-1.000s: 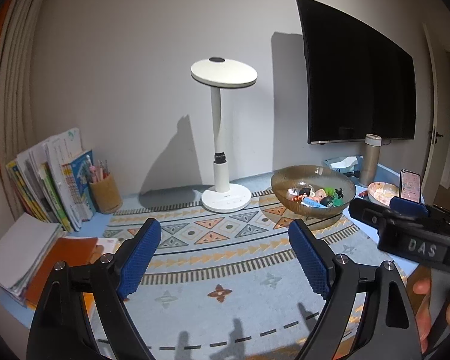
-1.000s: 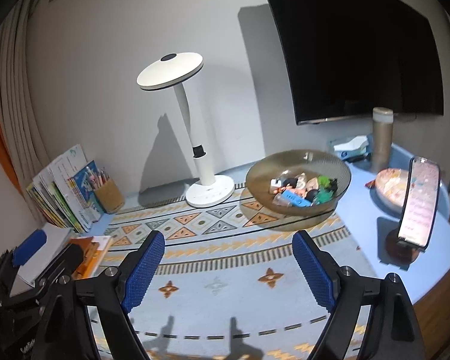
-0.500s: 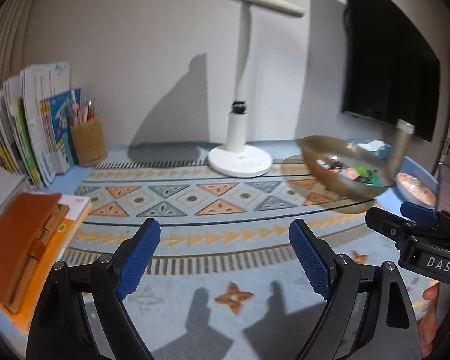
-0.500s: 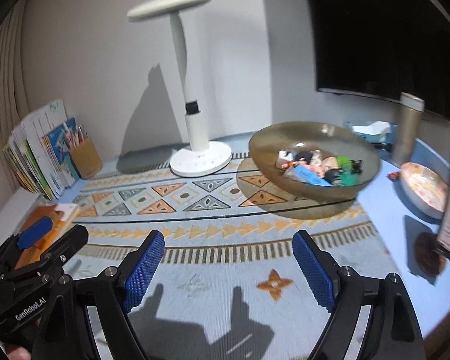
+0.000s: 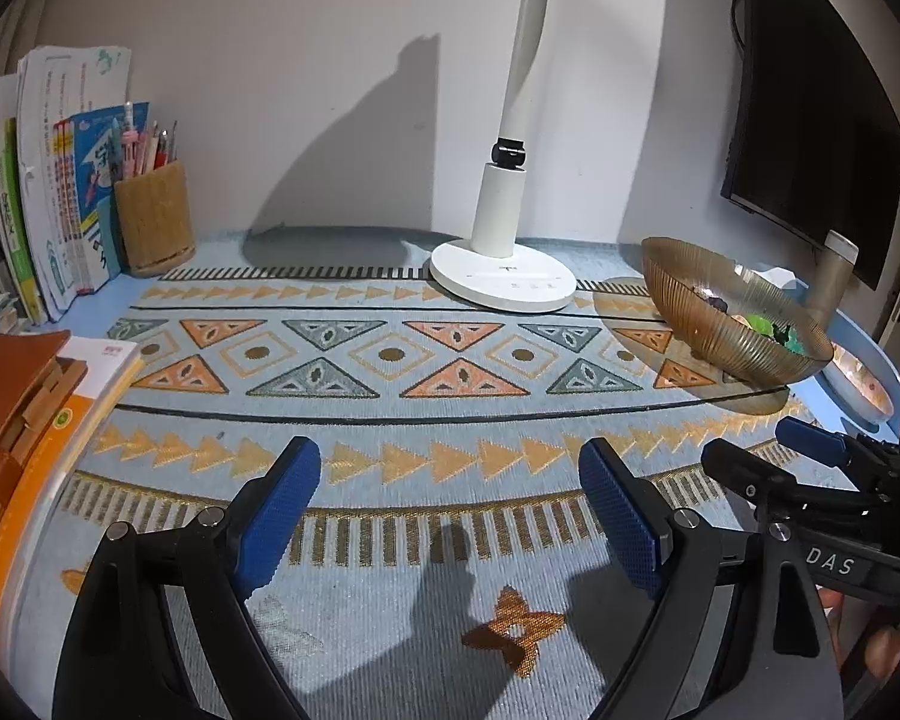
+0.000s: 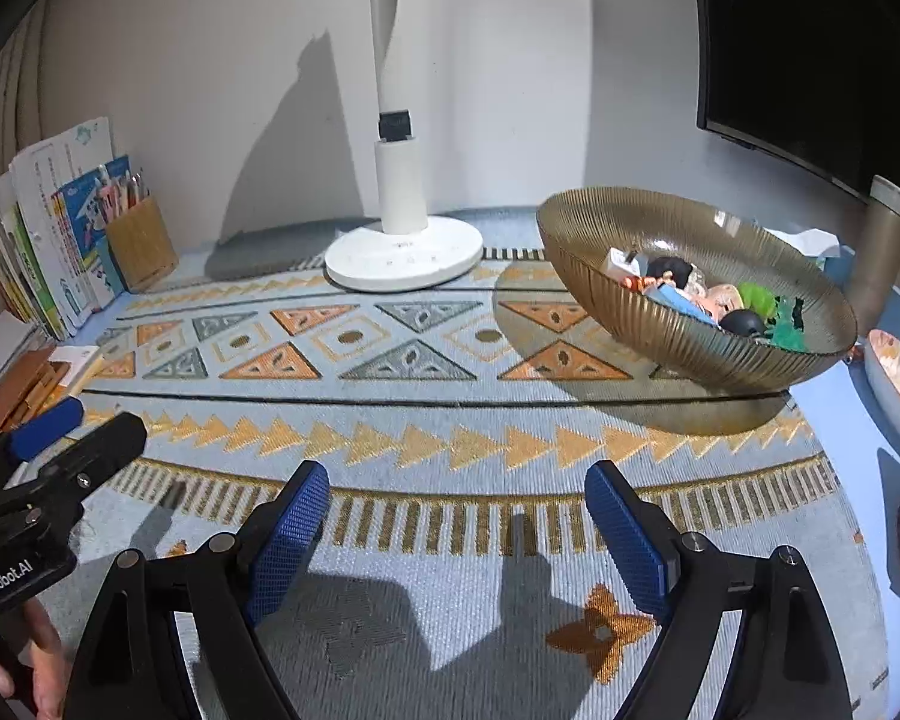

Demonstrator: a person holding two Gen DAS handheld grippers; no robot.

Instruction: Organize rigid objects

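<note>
Toys [image 6: 714,300] lie heaped in the bowl [image 6: 576,240], which sits on the mat [image 6: 426,360] right of the lamp [image 6: 402,255]. No loose toys on the mat near the bowl. Left gripper [image 5: 450,498] and right gripper [image 6: 456,516] hover low in front of the bowl, jaws wide, holding nothing. Judgement: fits either toys all gathered or about to be taken out; stage unsettled.
</note>
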